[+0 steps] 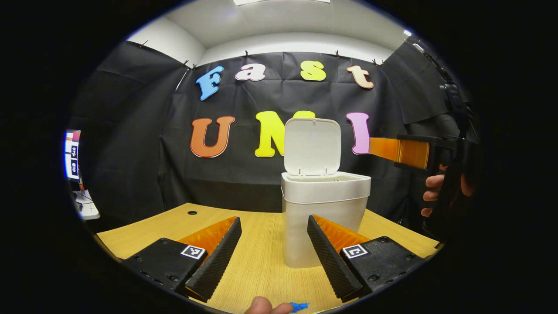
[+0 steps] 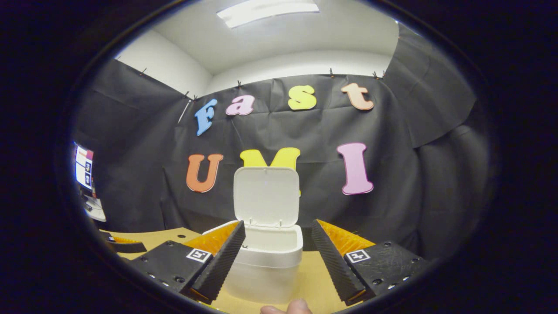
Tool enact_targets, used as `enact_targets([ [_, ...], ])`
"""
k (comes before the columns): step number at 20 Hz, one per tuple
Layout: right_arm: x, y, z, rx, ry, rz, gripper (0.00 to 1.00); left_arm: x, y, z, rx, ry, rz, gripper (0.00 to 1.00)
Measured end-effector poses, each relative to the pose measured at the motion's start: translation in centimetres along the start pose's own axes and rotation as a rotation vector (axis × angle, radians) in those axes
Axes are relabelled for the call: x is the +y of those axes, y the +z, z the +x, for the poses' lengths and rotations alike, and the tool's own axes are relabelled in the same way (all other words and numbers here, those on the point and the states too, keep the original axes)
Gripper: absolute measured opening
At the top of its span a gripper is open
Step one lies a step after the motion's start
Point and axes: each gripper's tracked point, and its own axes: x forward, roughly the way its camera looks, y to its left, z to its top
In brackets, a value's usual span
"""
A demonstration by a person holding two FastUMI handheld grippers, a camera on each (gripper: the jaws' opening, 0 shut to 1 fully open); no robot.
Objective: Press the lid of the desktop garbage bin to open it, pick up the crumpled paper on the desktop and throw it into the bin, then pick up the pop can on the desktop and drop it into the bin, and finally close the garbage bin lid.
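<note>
Wooden desktop (image 1: 257, 261) lies under your left gripper (image 1: 274, 257), its fingers spread with nothing between them. Just beyond stands the white bin (image 1: 324, 209), lid (image 1: 312, 146) raised upright. Your right gripper (image 2: 277, 257) hangs over the bin's near rim, likewise spread apart, holding nothing.

I cannot see down into the bin (image 1: 324, 205) from my left gripper view; its rim hides what is inside. One of my fingers (image 1: 331, 250) covers the bin's lower right corner. My other gripper (image 1: 399, 150) pokes in from the right, and its back part melts into the dark, so I cannot tell how its jaws stand. A small blue thing (image 1: 299, 306) at the bottom edge is cut off. In my right gripper view, my fingers (image 2: 220, 259) cover the bin's front corners.
</note>
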Motion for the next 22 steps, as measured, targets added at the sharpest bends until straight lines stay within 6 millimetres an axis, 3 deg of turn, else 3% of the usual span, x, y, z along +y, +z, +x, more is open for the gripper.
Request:
enact_targets([
  [6,-0.8,-2.2,-2.0,0.029,-0.003,0.016,0.96,-0.8,-1.9,0.1,0.035,-0.026,-0.002,0.98],
  [13,-1.4,-5.3,-4.4,0.052,-0.014,0.0,0.96,-1.8,-8.0,-1.5,0.198,-0.051,0.007,0.98],
  [22,-2.9,-7.8,-5.5,0.087,-0.039,0.042,0.95,-2.9,-14.8,-4.7,0.371,-0.065,0.028,0.99],
])
